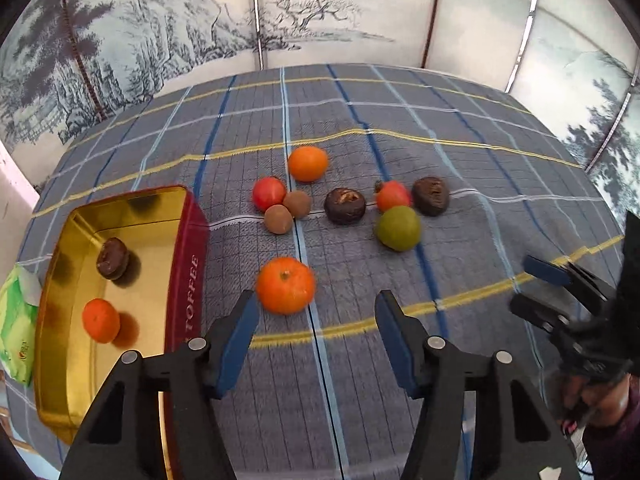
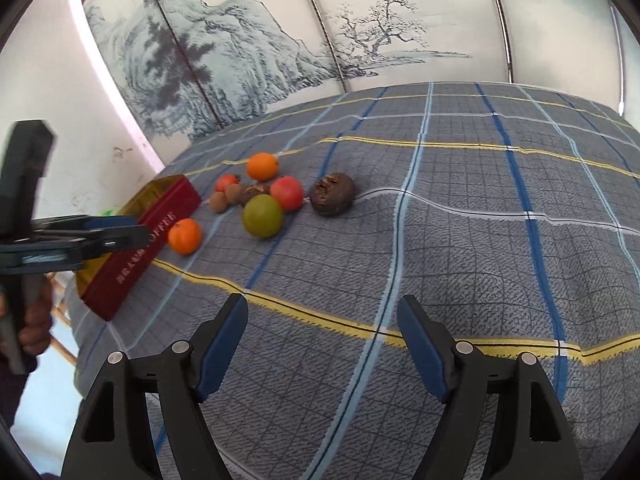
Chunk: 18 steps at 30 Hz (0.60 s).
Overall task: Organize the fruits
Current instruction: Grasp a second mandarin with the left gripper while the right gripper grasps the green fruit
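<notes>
Left wrist view: left claw [image 1: 316, 320] spread, empty, poised over near tangerine [image 1: 285, 285] at lower centre, beside red toffee tin [image 1: 188, 280] at lower left. Tin already holds a tangerine and a dark fruit. Right claw [image 2: 322, 340] spread, empty, over bare plaid cloth [image 2: 460, 240]. Advice: centre pads either side of tangerine, lower, close gently, lift clear of tin wall.

A red and gold rectangular toffee tin [image 1: 188, 276] is sitting at the left on the grey plaid tablecloth [image 1: 460, 152], holding a dark brown wrinkled fruit [image 1: 113, 258] behind a small orange mandarin [image 1: 101, 320]. Just right of the tin another orange mandarin [image 1: 285, 285] is lying alone. Behind it the remaining round fruits are clustering, seemingly touching in places.
</notes>
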{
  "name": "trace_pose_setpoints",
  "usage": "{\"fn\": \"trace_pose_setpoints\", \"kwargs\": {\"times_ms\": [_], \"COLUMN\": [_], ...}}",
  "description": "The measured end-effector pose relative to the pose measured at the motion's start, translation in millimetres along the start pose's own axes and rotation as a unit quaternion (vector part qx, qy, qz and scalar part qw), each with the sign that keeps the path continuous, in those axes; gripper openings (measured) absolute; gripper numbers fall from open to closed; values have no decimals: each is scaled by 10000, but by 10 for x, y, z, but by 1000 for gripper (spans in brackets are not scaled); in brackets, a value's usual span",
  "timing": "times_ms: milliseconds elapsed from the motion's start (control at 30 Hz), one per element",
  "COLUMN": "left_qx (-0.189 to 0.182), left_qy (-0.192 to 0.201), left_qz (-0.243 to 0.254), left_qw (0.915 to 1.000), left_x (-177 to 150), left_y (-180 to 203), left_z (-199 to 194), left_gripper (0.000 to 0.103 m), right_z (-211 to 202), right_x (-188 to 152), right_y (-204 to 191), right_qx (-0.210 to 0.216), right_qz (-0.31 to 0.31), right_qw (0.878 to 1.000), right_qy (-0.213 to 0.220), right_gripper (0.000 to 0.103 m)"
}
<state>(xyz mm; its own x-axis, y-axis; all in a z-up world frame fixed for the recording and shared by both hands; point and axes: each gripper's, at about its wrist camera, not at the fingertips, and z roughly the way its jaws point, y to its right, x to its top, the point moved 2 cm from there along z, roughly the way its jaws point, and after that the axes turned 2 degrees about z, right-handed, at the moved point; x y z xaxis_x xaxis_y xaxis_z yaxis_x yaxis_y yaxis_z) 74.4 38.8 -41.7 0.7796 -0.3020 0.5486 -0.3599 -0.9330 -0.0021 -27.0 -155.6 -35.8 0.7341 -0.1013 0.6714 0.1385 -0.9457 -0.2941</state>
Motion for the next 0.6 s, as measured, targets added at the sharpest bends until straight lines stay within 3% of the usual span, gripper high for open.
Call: {"fn": "trace_pose_setpoints", "kwargs": {"times_ms": [200,300,333,367,400,600], "left_qx": [163,364,365,404,416,32], "left_qy": [-287,-169,-129,-84,-68,141], "left_qz": [18,100,106,100,106,-54], "left_qw": [9995,9991,9992,9991,9991,9999], "left_x": [39,51,53,51,51,-45], "left_y": [-22,-26,-39,-55,-70,-102], "left_z": [341,418,430,434,444,335], "left_gripper": [55,55,52,37,35,34], "right_z": [-19,-23,-20,-18,-15,16], "right_x": [4,-1,2,-2,-5,-1], "right_y": [21,26,28,22,18,16], "right_qx": [240,293,300,300,292,242], "right_qz": [96,122,119,109,99,101], "right_qw": [9997,9995,9995,9995,9995,9996], "right_qy": [5,-8,-14,-19,-26,-99], "right_gripper": [79,79,79,79,79,80]}}
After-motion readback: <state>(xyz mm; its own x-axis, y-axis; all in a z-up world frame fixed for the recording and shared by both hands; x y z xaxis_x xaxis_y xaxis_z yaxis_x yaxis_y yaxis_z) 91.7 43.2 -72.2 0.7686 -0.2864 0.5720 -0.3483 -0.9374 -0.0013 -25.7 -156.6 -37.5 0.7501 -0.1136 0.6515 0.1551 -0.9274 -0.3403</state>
